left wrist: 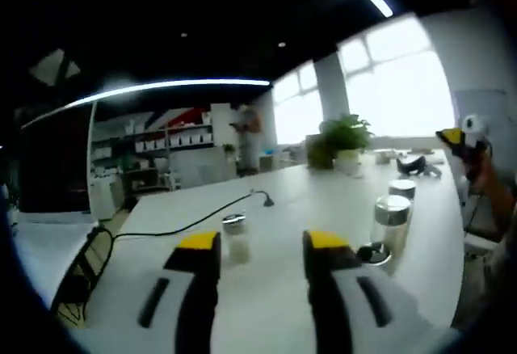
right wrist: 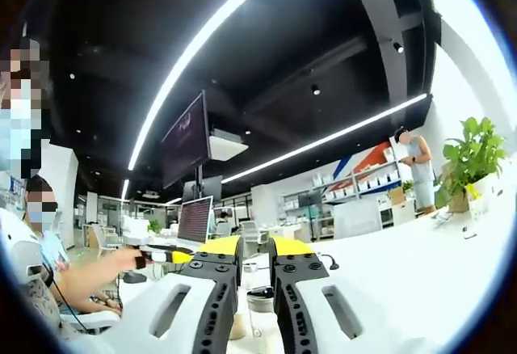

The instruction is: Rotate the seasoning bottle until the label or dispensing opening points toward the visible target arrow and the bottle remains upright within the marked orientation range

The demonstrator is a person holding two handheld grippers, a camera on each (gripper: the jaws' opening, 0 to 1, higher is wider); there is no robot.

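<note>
In the left gripper view, we see the left gripper [left wrist: 262, 245] held over a long white table [left wrist: 323, 200], its two yellow-tipped jaws standing apart with nothing between them. Just beyond the gap, nearer the left jaw, a small clear seasoning bottle with a silver cap [left wrist: 234, 237] stands upright on the table. To the right of the right jaw stand a taller clear glass jar with a metal lid [left wrist: 391, 218] and a second lidded jar [left wrist: 401, 189] behind it, with a dark round object [left wrist: 374, 252] at the taller jar's foot. A black cable [left wrist: 194, 223] runs across the table beyond the left jaw. Far ahead sits a green potted plant [left wrist: 346, 140]. At the right edge, the right gripper [left wrist: 459, 137] shows its yellow tip.

In the right gripper view, we look along the right gripper [right wrist: 256, 250], its yellow-capped jaws close together with a narrow gap and gripping nothing. Low between the jaws, a dark-lidded container [right wrist: 261, 297] is partly hidden. Left of the jaws, a person's hand [right wrist: 121, 261] holds the left gripper [right wrist: 166, 255]. A leafy plant in a pot [right wrist: 472, 160] stands far right, with a standing person [right wrist: 418, 168] beside it.
</note>
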